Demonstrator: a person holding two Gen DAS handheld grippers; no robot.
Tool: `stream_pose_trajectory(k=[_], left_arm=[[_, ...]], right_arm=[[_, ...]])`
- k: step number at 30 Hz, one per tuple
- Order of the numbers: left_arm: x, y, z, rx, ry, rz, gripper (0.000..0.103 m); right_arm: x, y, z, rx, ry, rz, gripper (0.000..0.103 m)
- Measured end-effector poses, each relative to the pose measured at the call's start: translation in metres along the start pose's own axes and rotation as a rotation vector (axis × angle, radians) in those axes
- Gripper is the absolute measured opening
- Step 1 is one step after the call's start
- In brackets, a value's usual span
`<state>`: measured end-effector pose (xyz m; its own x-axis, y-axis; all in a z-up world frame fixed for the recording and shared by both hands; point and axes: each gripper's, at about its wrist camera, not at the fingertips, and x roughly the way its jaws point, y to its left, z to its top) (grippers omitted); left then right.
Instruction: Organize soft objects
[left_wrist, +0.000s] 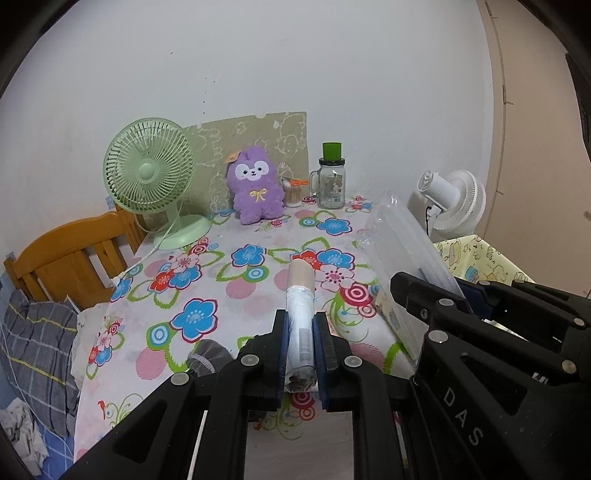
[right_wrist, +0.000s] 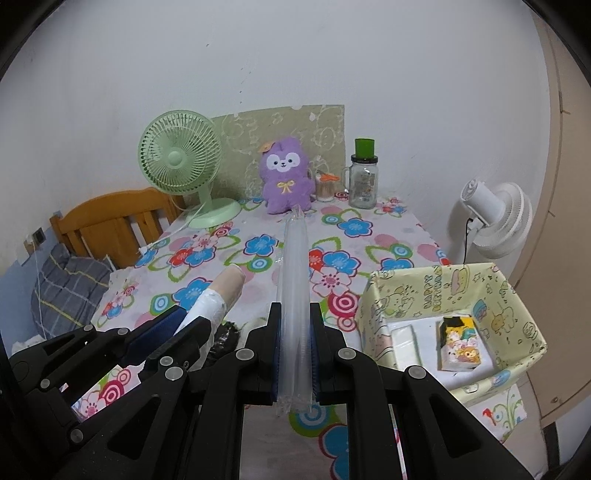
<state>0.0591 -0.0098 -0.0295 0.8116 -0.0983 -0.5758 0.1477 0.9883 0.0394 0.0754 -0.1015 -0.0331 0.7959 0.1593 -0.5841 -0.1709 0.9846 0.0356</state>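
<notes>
My left gripper (left_wrist: 300, 347) is shut on a rolled white and beige bundle (left_wrist: 301, 295), held above the flowered tablecloth (left_wrist: 207, 280); the bundle also shows in the right wrist view (right_wrist: 218, 295). My right gripper (right_wrist: 294, 347) is shut on a clear plastic pack (right_wrist: 293, 266) held on edge, which also shows in the left wrist view (left_wrist: 402, 251). A purple plush toy (right_wrist: 285, 175) sits at the back of the table. A yellow paper-lined box (right_wrist: 450, 317) at the right holds a small printed packet (right_wrist: 460, 347) and a white packet (right_wrist: 404, 343).
A green desk fan (left_wrist: 151, 177) stands back left, a glass jar with a green lid (left_wrist: 331, 181) and a cotton-swab tub (left_wrist: 293, 194) back right. A white fan (right_wrist: 495, 218) stands beyond the table's right edge. A wooden bed frame (left_wrist: 70, 254) and grey pillow (left_wrist: 33, 343) lie left. A dark sock (left_wrist: 208, 356) lies near my left gripper.
</notes>
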Motion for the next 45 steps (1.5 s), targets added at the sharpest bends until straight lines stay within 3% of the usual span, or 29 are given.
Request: stream_pose_trajectory(k=[26,45], left_arm=[[0.007,-0.06,0.021,0.051,-0.029,-0.023,0.011],[0.034,-0.11,0.034,0.092,-0.026,-0.088,0.011]], right_arm=[[-0.014,-0.062,0.01,0.001,-0.021,-0.059,0.015],[-0.006,-0.119,0.012,0.014,-0.001,-0.145,0.015]])
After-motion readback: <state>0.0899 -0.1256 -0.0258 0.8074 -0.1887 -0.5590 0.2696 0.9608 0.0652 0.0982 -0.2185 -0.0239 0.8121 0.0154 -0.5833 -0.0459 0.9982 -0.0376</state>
